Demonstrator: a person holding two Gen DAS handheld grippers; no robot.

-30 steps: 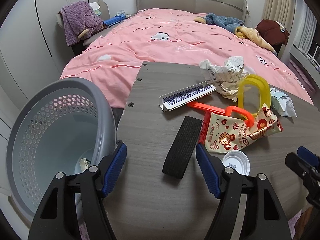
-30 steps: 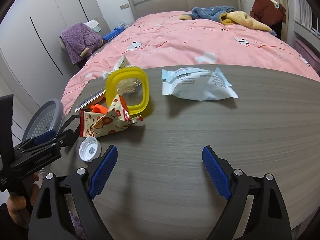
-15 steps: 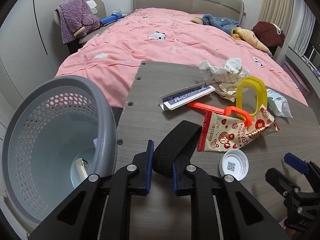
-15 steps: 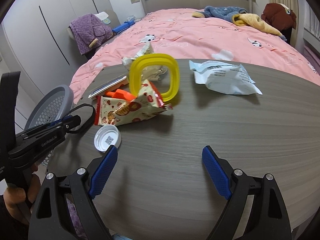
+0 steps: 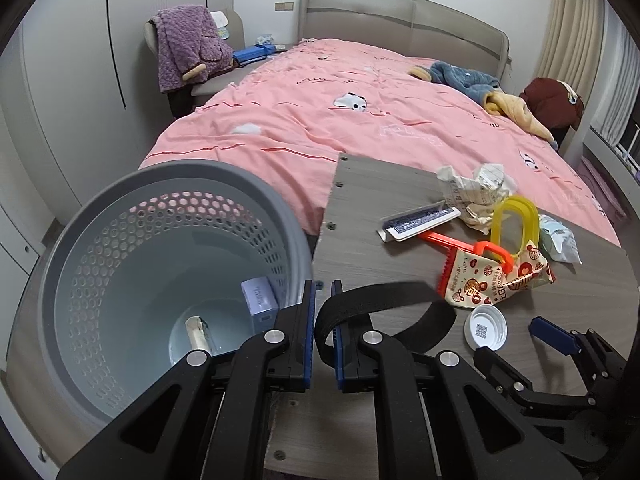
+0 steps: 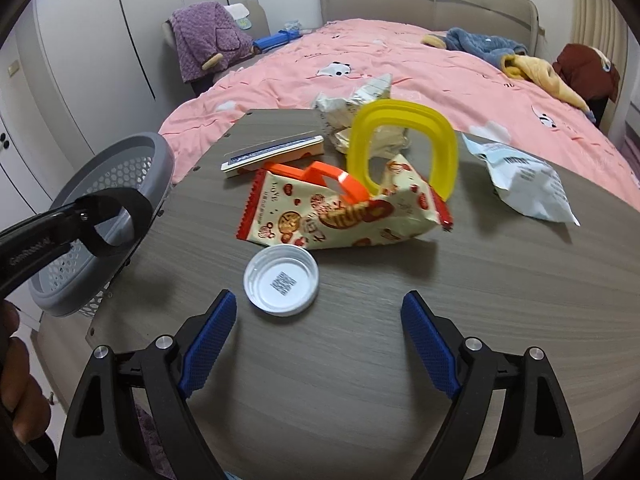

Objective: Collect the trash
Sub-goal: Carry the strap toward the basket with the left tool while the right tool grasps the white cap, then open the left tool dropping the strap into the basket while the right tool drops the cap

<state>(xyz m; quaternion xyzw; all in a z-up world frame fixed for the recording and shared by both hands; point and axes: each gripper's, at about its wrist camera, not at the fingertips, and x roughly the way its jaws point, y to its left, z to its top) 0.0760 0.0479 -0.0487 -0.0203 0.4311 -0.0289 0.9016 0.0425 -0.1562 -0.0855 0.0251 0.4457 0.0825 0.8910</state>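
My left gripper (image 5: pixel 322 334) is shut on a black elastic band (image 5: pixel 384 312) and holds it lifted at the table's left edge, beside the grey perforated bin (image 5: pixel 172 184). The band also shows in the right wrist view (image 6: pixel 120 224) next to the bin (image 6: pixel 160 160). My right gripper (image 6: pixel 318 340) is open and empty just above the table, with a white bottle cap (image 6: pixel 281 280) right in front of its left finger. A red-and-cream snack wrapper (image 6: pixel 340 216), crumpled paper (image 6: pixel 356 108) and a white-blue packet (image 6: pixel 524 176) lie on the table.
The bin holds a purple box (image 5: pixel 260 300) and a small tube (image 5: pixel 198 332). A yellow ring lid (image 6: pixel 404 140), an orange tool (image 6: pixel 320 176) and a card box (image 6: pixel 272 152) lie among the trash. A pink bed (image 5: pixel 360 120) stands behind the table.
My left gripper closed on the black band, lifted it off the table and moved left toward the bin. My right gripper moved left and forward to the bottle cap.
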